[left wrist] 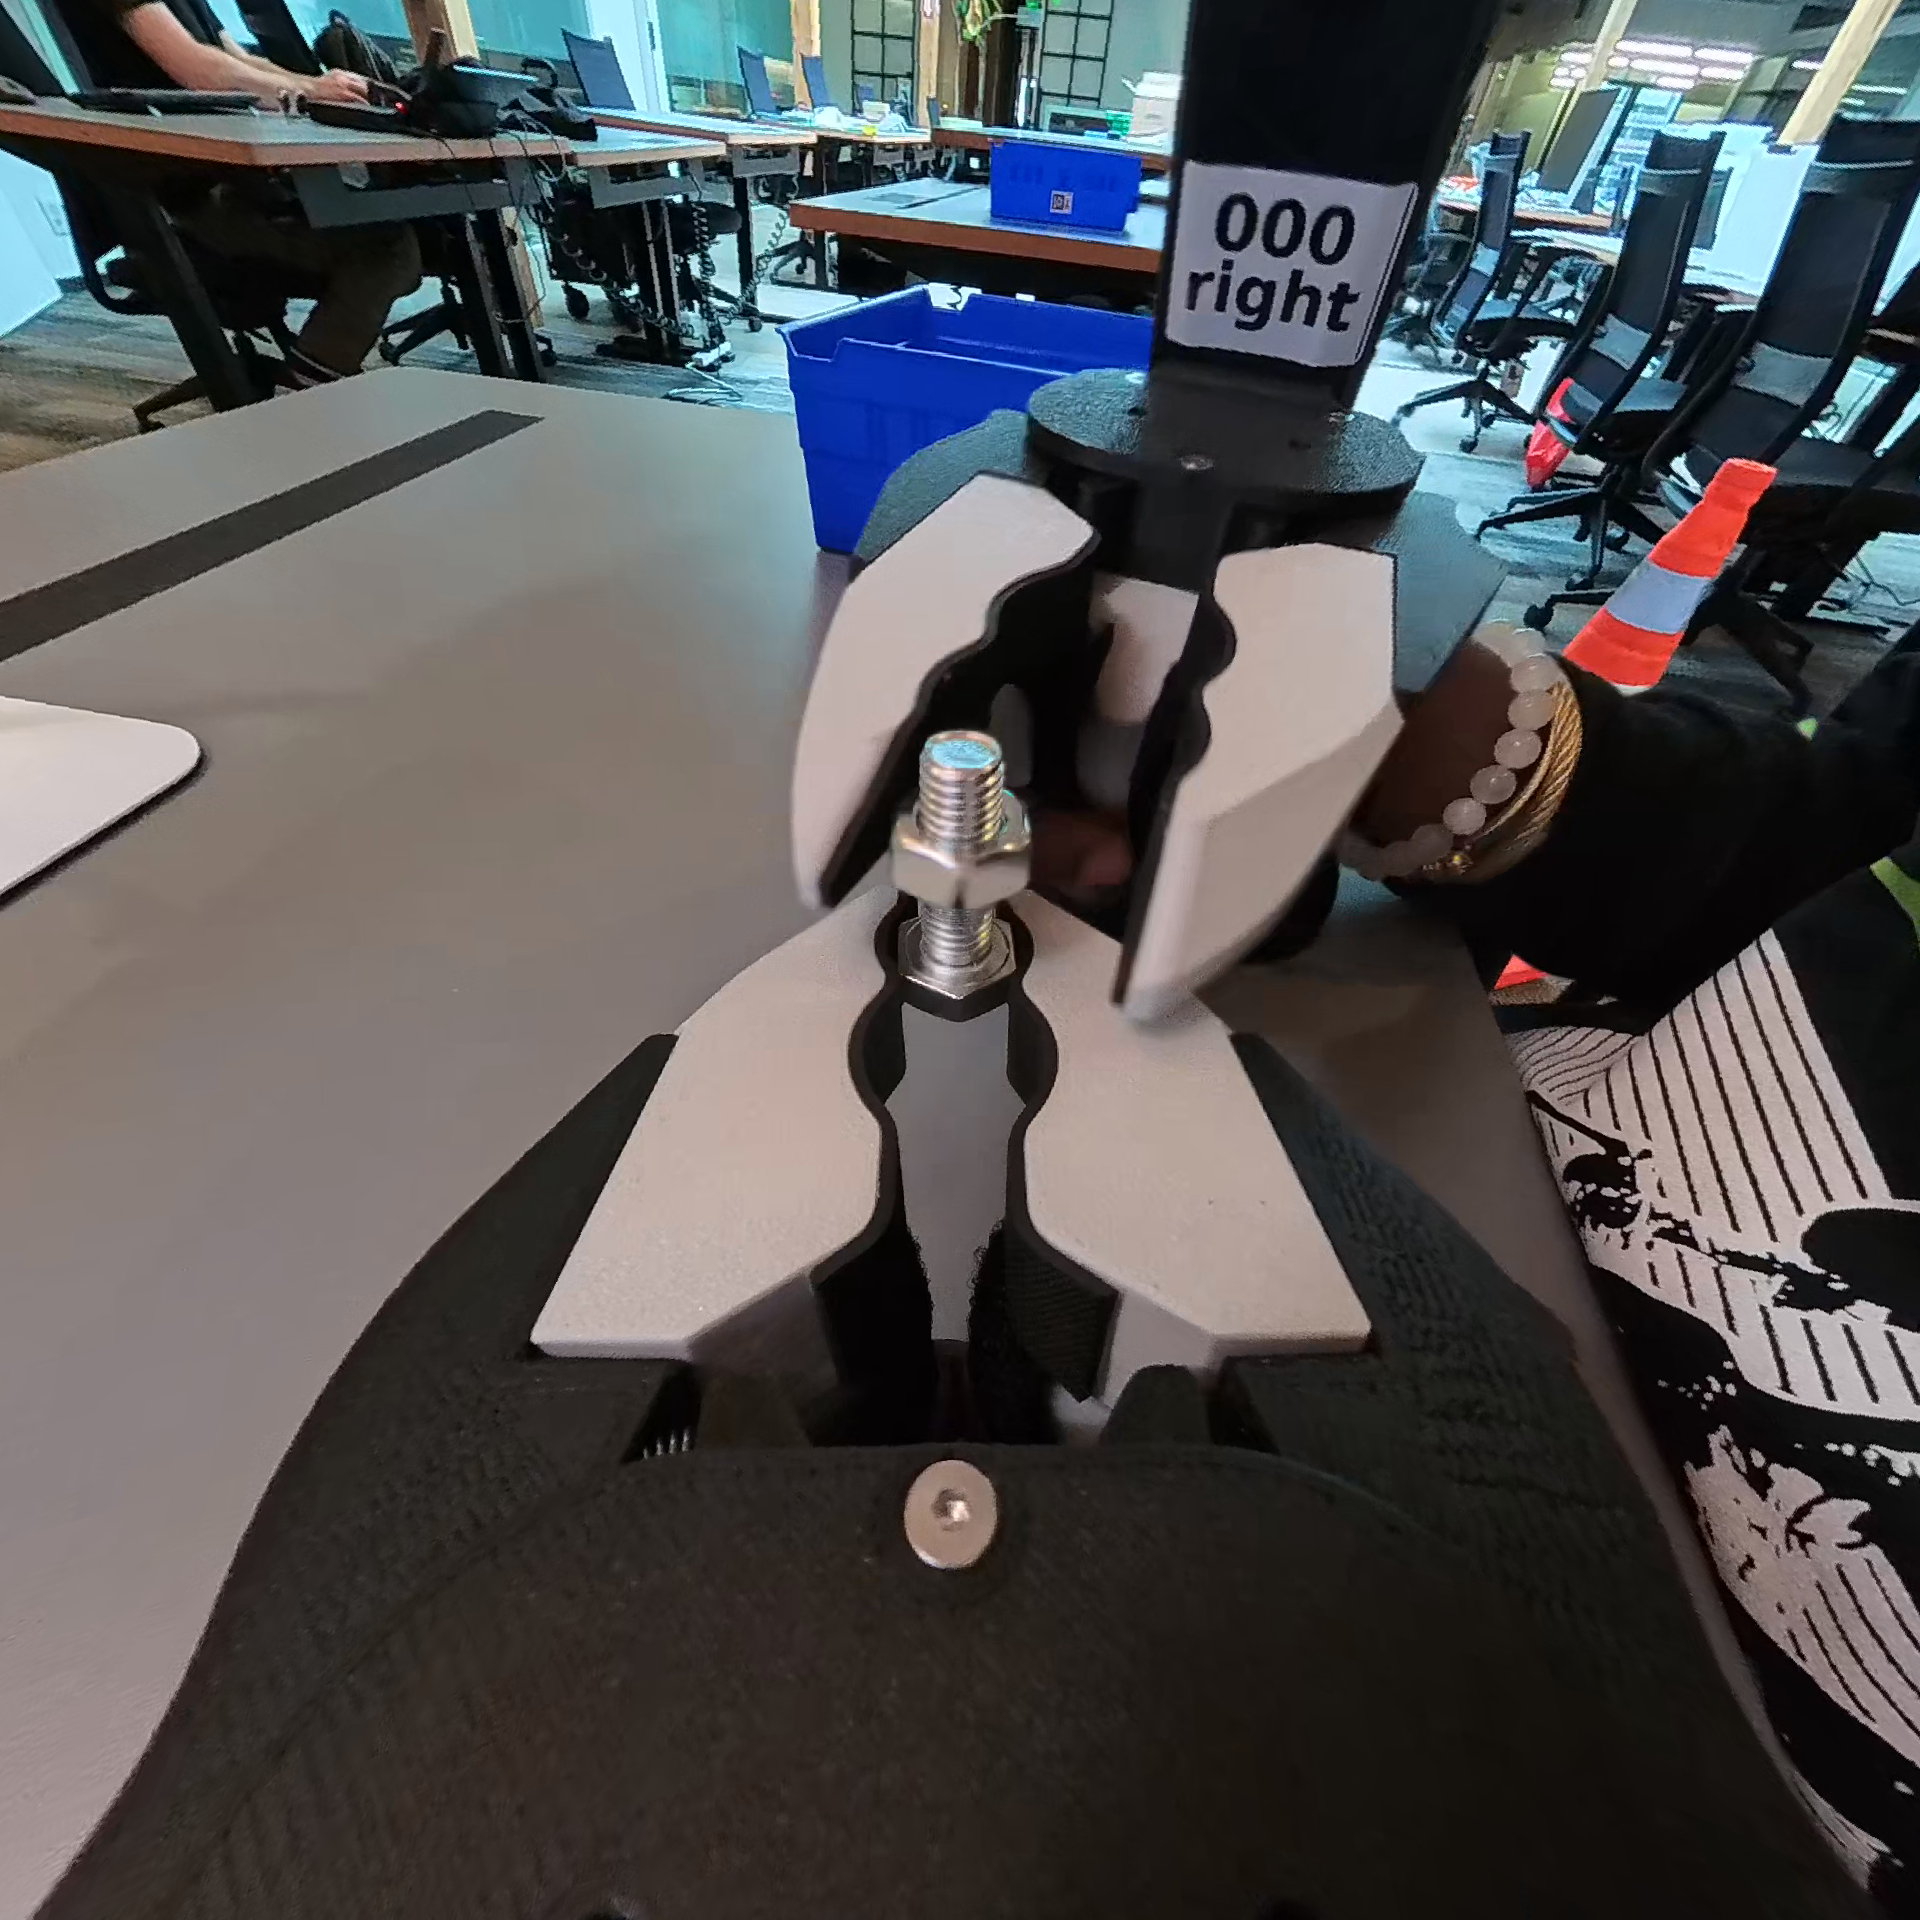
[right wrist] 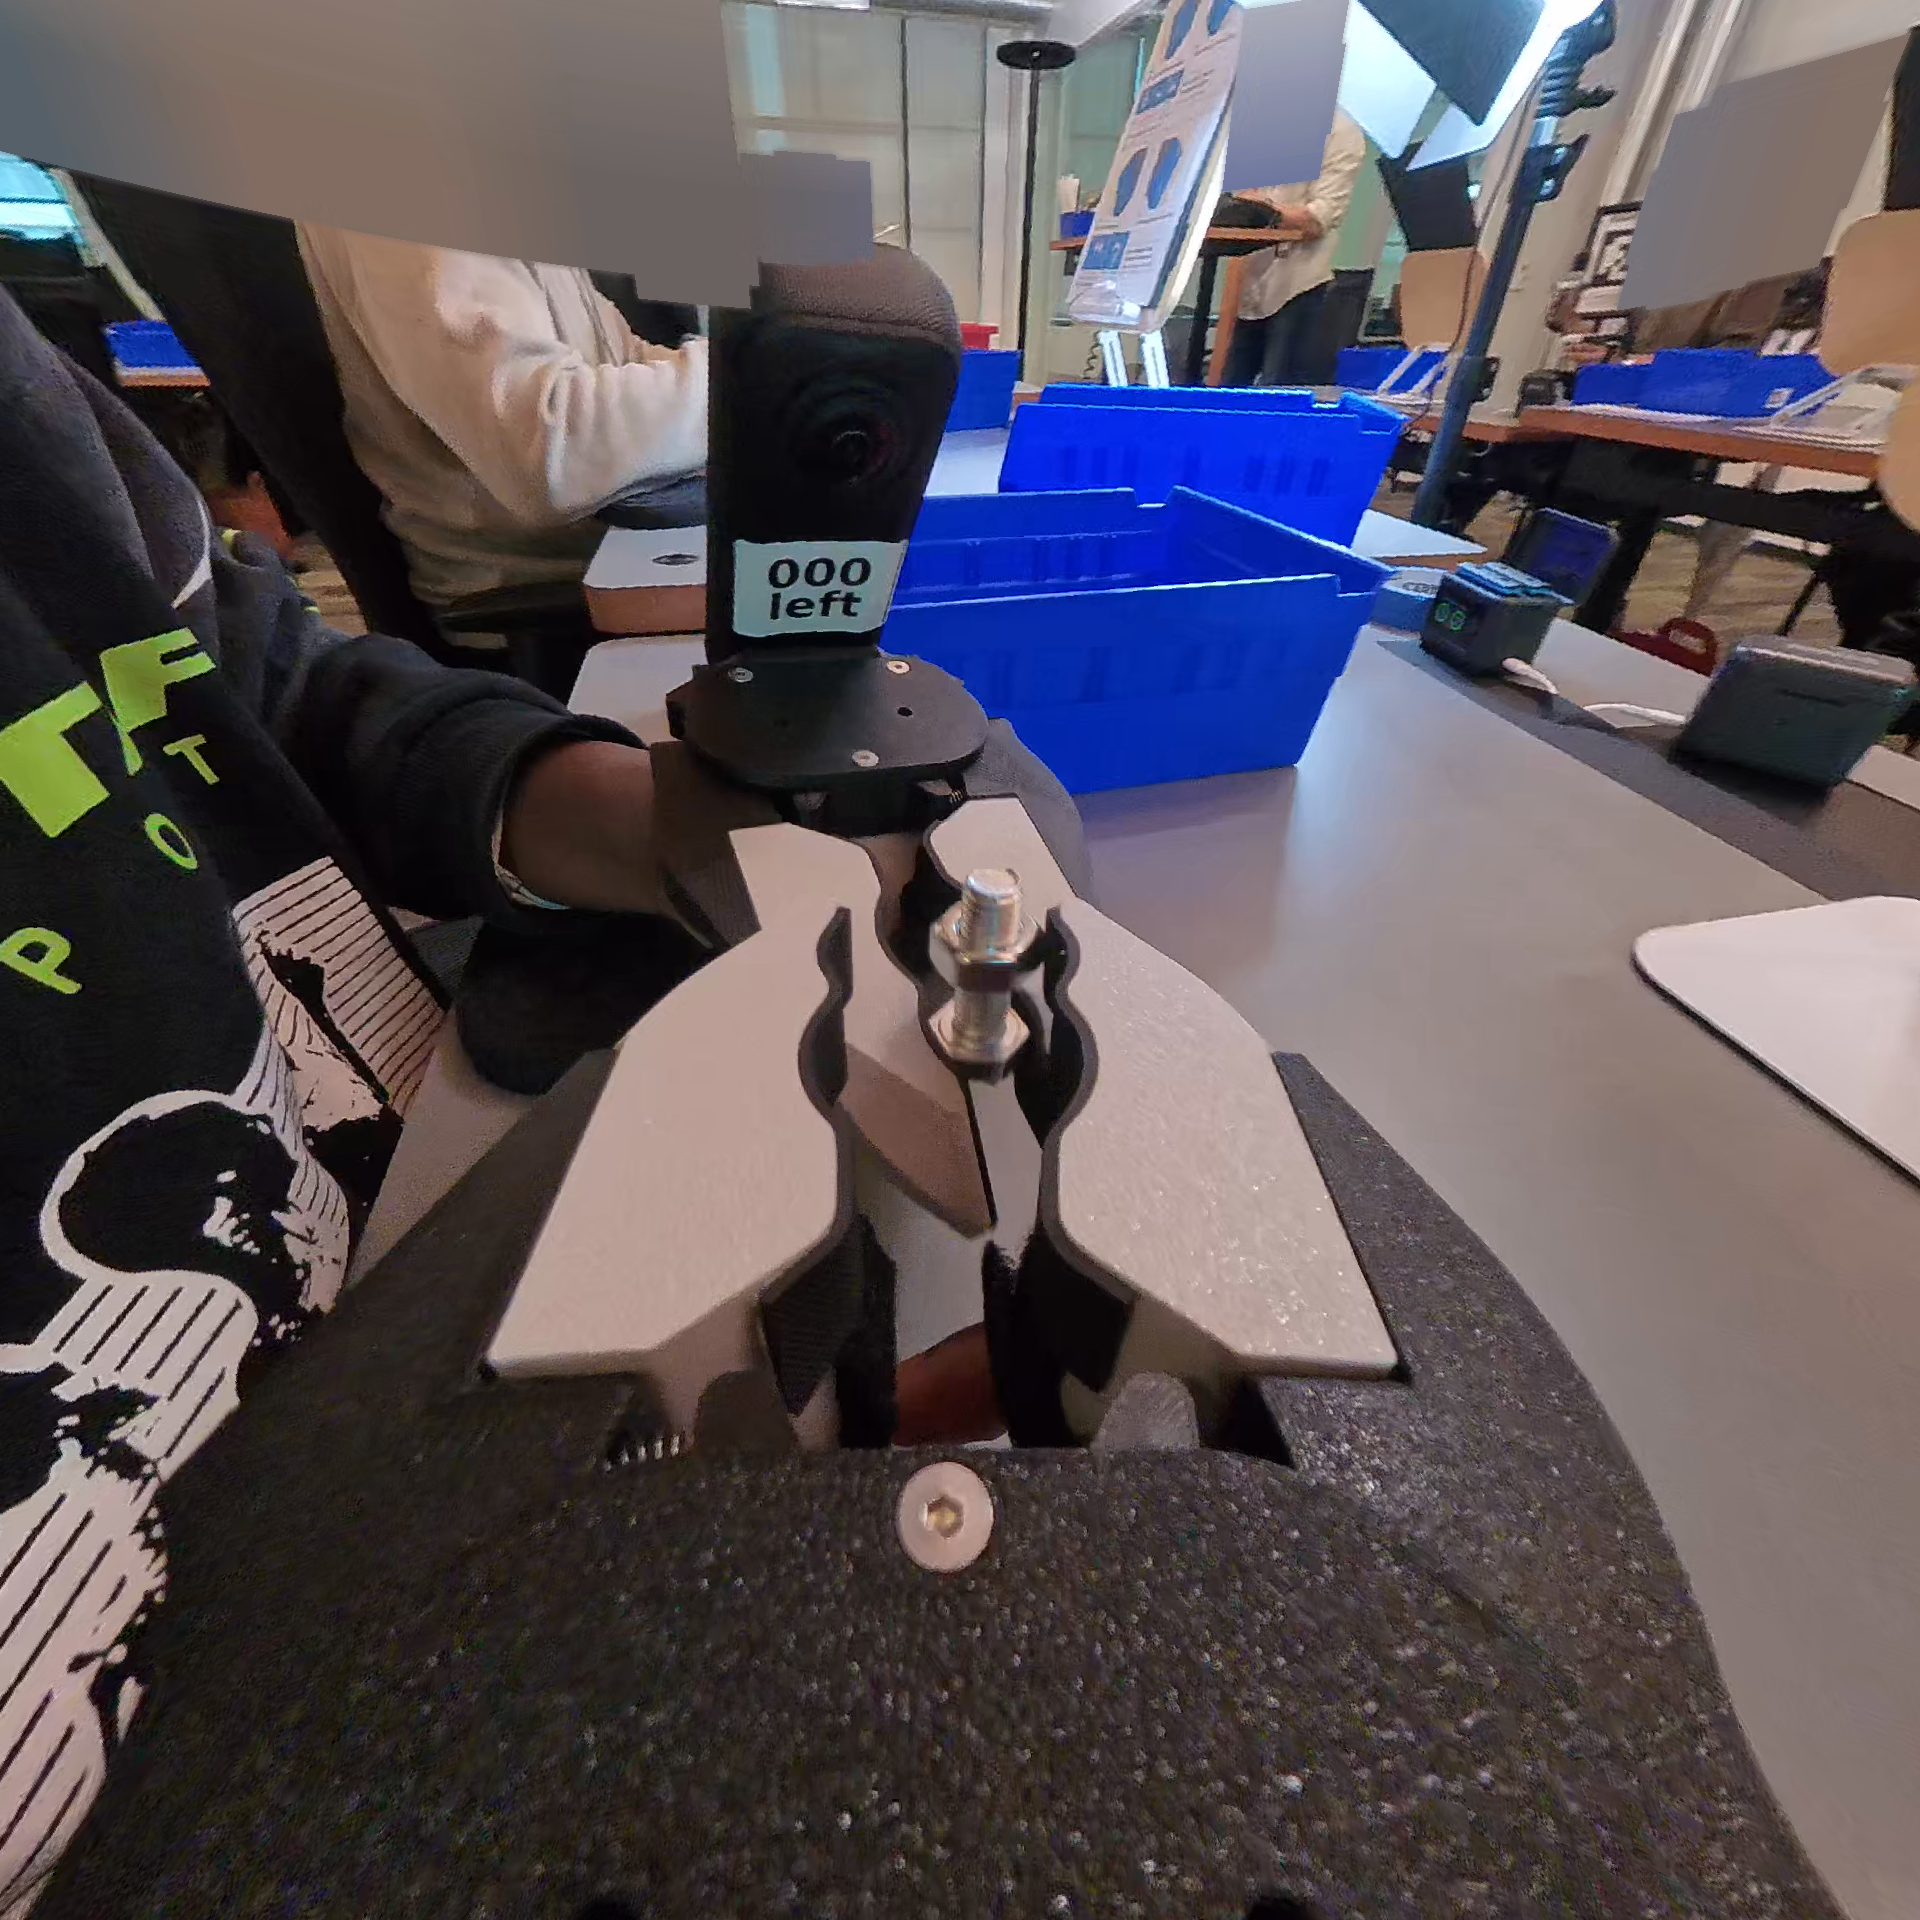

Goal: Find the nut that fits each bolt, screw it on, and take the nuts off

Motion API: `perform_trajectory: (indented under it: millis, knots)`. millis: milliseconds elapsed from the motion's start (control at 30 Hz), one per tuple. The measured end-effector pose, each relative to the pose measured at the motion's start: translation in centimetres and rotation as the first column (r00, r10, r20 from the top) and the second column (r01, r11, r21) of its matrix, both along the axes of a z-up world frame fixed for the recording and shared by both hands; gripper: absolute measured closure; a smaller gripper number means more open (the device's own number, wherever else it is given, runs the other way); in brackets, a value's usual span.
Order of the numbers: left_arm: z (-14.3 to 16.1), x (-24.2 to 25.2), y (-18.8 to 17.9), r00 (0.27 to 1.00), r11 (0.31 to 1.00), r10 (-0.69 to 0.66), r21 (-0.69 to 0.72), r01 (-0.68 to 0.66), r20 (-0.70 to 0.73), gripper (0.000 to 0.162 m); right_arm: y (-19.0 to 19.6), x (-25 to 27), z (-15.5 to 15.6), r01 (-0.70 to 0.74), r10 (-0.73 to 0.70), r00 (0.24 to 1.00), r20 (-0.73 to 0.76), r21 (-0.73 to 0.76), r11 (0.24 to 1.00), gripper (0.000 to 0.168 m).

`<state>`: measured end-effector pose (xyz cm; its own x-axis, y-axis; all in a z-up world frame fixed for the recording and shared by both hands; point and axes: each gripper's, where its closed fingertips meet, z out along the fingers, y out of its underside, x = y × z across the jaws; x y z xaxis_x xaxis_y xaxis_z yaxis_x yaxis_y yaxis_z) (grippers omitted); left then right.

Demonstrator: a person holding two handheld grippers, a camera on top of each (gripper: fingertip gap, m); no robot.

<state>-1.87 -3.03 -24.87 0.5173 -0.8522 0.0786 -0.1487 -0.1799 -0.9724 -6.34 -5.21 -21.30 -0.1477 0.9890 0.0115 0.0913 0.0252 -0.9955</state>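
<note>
A silver bolt [left wrist: 954, 790] stands upright, thread up, with a hex nut [left wrist: 961, 847] partway down the thread. My left gripper [left wrist: 954, 982] is shut on the bolt's hex head [left wrist: 951, 971], held in the notch near its tips. My right gripper [left wrist: 987, 935] reaches in from the far side, open, with its jaws either side of the nut. In the right wrist view the nut [right wrist: 987, 951] rests against the right finger [right wrist: 1164, 1091]. A gap separates it from the left finger [right wrist: 727, 1091]. The right gripper [right wrist: 945, 925] faces the left gripper [right wrist: 977, 1049], which holds the bolt [right wrist: 989, 904].
A grey table [left wrist: 416, 779] lies below, with a white pad [left wrist: 73, 769] at its left. Blue bins [right wrist: 1122, 644] stand at the table's far edge. Dark devices [right wrist: 1787, 717] sit on a black strip. An orange cone [left wrist: 1683, 582] stands beyond. The person's torso [right wrist: 156, 935] is close by.
</note>
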Motion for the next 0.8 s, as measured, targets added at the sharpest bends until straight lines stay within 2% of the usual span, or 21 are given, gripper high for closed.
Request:
perform_trajectory:
  millis: [100, 167, 233, 433, 500, 667, 800]
  knots:
    - [0.1, 0.0, 0.0, 1.000, 1.000, 0.003, 0.001, -0.003, 0.002, 0.147, 0.8, 1.6, 0.2, 0.048, -0.048, 0.999, -0.019, -0.004, 0.999, 0.153]
    - [0.0, -0.1, 0.1, 1.000, 1.000, 0.006, -0.006, -0.006, 0.003, 0.147, 0.9, 2.3, 0.6, 0.044, -0.046, 0.998, -0.048, -0.032, 0.998, 0.159]
    - [0.0, 0.0, 0.1, 1.000, 1.000, 0.005, -0.005, -0.005, 0.002, 0.147, 1.3, 2.5, 0.8, 0.064, -0.066, 0.996, -0.057, -0.038, 0.997, 0.158]
    - [-0.1, -0.1, 0.1, 1.000, 1.000, 0.007, -0.008, -0.007, 0.001, 0.147, 0.7, 0.8, 0.1, 0.043, -0.043, 0.999, -0.019, 0.006, 0.999, 0.135]
    - [-0.1, 0.0, 0.0, 1.000, 1.000, 0.002, -0.015, -0.002, -0.001, 0.147, 0.4, 0.4, 0.1, 0.030, -0.030, 0.999, -0.017, 0.011, 0.999, 0.132]
    - [-0.8, -0.5, 0.5, 0.999, 0.998, 0.040, -0.041, -0.042, -0.030, 0.147, 0.8, 0.4, 0.9, 0.048, -0.047, 0.999, -0.022, 0.012, 0.999, 0.136]
    - [-1.7, -1.2, 1.2, 0.990, 0.994, 0.093, -0.052, -0.099, -0.101, 0.147, 1.5, 0.7, 0.2, 0.085, -0.087, 0.994, 0.070, 0.034, 0.996, 0.147]
